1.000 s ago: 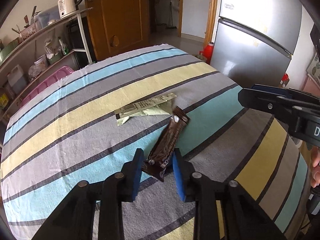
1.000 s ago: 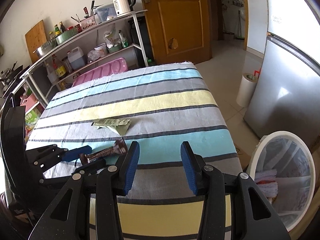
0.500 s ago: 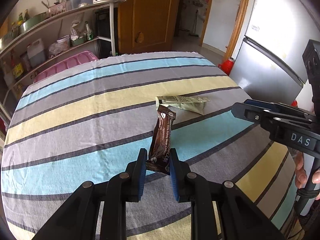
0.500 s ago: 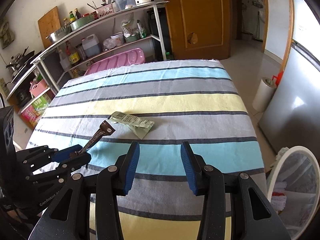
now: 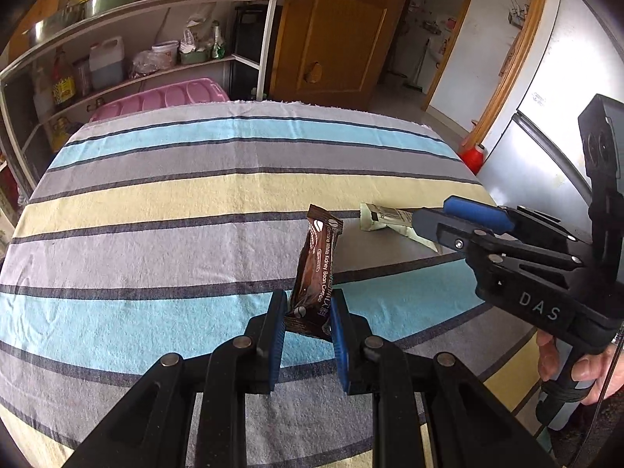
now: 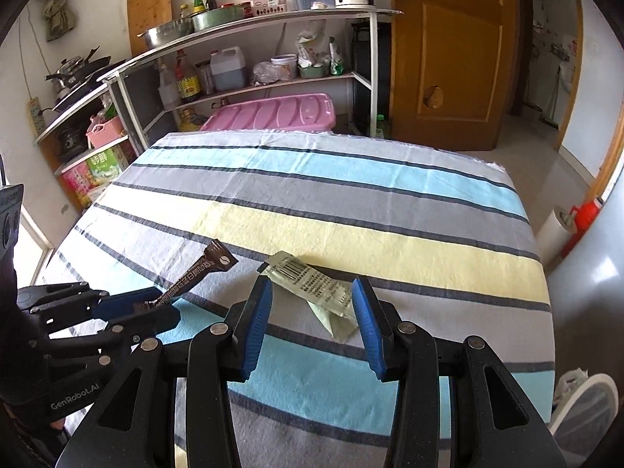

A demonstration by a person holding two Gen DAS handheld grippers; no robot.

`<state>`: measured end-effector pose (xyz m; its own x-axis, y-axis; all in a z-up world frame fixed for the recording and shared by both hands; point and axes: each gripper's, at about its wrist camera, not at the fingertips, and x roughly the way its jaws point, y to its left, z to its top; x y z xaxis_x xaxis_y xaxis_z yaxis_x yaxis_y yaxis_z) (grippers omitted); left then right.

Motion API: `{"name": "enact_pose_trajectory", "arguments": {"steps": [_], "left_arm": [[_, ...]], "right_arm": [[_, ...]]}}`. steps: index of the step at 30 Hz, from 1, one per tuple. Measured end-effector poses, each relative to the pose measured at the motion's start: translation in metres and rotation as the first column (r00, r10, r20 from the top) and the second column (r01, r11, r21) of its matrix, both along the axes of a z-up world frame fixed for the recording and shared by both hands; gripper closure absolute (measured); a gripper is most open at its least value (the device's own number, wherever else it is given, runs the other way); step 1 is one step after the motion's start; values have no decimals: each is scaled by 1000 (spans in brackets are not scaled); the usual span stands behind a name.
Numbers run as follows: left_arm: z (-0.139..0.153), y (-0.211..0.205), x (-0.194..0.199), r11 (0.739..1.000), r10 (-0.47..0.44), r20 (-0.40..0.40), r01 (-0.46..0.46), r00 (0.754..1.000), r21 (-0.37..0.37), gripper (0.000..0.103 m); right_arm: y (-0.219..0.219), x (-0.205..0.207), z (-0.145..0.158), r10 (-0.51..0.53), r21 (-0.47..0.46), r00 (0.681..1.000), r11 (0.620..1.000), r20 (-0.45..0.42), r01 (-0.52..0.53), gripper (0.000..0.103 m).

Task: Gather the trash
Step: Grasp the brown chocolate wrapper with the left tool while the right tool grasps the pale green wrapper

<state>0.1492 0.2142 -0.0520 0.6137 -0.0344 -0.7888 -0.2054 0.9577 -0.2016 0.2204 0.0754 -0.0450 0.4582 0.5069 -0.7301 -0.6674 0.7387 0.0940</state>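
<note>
Now my left gripper (image 5: 306, 321) pinches the brown wrapper (image 5: 316, 269) above the striped tablecloth (image 5: 195, 195); my right gripper (image 6: 312, 312) gapes wide around the pale green wrapper (image 6: 316, 284), lying right of centre.

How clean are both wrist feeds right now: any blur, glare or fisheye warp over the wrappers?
Left wrist view: sharp, the print on the brown wrapper is legible; the stripes of the tablecloth bow and the corners are vignetted black. Right wrist view: the barcode on the green wrapper is crisp; soft daylight, a faint shadow under it, a mild sheen on the fridge; the shelf rack curves.
</note>
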Motion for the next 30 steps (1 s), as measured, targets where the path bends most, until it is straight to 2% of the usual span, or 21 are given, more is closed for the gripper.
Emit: {"name": "enact_pose_trajectory", "arguments": {"steps": [6, 10, 14, 19, 23, 28, 30], "left_arm": [[-3, 0, 4, 1000, 1, 5, -1, 1000, -14, 81], [-3, -1, 4, 1000, 0, 8, 0, 1000, -9, 81], [-3, 1, 4, 1000, 2, 9, -1, 1000, -12, 81], [-3, 2, 3, 1000, 3, 12, -3, 1000, -19, 81], [-3, 2, 4, 1000, 4, 12, -3, 1000, -13, 81], [-4, 4, 3, 1000, 1, 14, 0, 1000, -26, 81], [-4, 4, 3, 1000, -1, 15, 1, 1000, -26, 81]], "right_arm": [[13, 5, -12, 54, -64, 998, 997, 20, -53, 59], [13, 9, -16, 58, -62, 998, 996, -6, -58, 59], [8, 8, -14, 59, -23, 995, 998, -76, -61, 59], [9, 1, -10, 88, -51, 992, 994, -87, -93, 59], [11, 1, -5, 86, -86, 996, 993, -11, -87, 59], [18, -2, -11, 159, -120, 987, 980, 14, -156, 57], [19, -3, -13, 185, -114, 983, 976, -23, -186, 57]]}}
